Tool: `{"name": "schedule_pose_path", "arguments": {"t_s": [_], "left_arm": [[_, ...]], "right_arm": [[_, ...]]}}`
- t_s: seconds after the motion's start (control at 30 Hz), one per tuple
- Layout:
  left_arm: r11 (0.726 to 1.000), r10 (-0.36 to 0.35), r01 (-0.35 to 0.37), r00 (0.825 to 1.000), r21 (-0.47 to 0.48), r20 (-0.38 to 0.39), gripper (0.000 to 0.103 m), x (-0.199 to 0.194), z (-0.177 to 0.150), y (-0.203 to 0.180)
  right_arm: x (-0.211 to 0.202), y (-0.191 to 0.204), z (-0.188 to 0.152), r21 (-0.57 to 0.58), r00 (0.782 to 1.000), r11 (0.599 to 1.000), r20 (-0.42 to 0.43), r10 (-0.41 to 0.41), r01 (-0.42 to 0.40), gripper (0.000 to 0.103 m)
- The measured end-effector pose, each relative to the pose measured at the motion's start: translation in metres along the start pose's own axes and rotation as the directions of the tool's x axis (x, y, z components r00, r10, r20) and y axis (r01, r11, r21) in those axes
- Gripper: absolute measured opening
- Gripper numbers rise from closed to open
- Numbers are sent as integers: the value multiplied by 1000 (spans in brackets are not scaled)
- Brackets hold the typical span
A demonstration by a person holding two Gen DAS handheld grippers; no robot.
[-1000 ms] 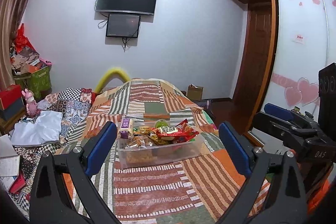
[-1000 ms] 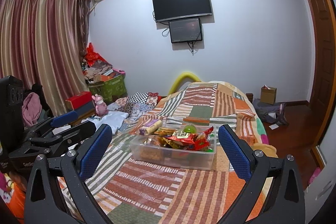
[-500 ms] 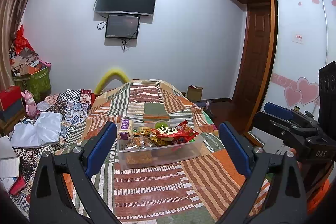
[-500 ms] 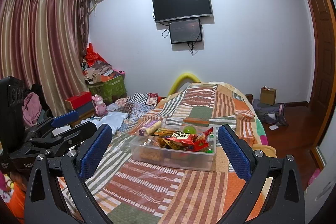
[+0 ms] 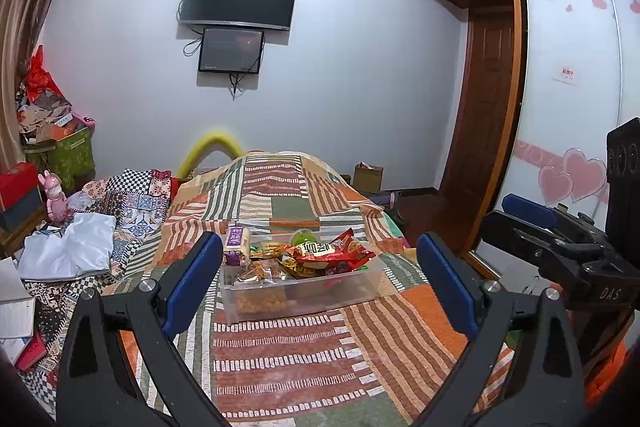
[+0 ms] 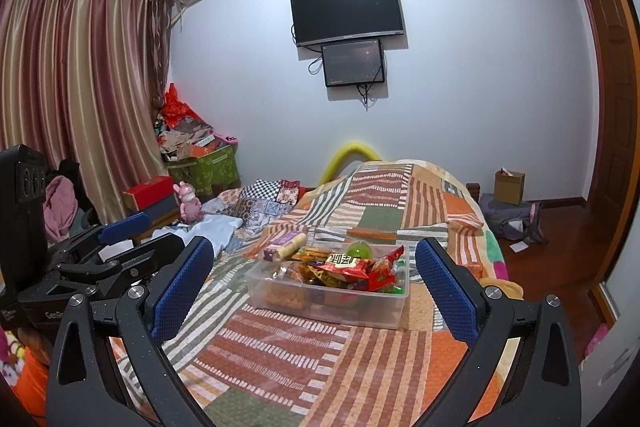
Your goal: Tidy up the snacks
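Above the bed's near end, the left tool (image 5: 318, 281) and the right tool (image 6: 314, 285) hang spread wide, holding nothing. At 12 o'clock ahead of both, a clear bin (image 5: 300, 287) of snacks (image 5: 332, 253) sits on the patchwork quilt (image 5: 280, 359).

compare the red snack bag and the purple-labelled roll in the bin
The red snack bag is crinkled foil lying flat on top of the heap; the purple-labelled roll is a pale cylinder propped on the clear bin rim at the left corner. The bag is wider. Both sit untouched.
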State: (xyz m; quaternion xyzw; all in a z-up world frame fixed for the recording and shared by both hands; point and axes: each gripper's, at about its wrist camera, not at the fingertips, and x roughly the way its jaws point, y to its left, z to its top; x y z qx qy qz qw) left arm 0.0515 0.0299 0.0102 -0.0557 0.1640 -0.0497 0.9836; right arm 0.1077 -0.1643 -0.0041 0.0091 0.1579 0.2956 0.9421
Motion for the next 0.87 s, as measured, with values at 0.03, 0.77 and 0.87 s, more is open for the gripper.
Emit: {"name": "schedule_pose_path", "arguments": {"t_s": [0.03, 0.77, 0.87], "left_arm": [[1000, 0, 0, 1000, -1, 0, 99, 0, 0, 0], [1000, -2, 2, 1000, 13, -9, 99, 2, -4, -6], [1000, 1, -1, 1000, 7, -13, 99, 3, -4, -6]], "right_arm": [[0, 0, 0, 0, 1000, 1000, 0, 1, -1, 101], [2, -3, -1, 10, 1000, 1000, -3, -1, 1, 101], [3, -4, -1, 12, 1000, 1000, -6, -1, 1, 101]]}}
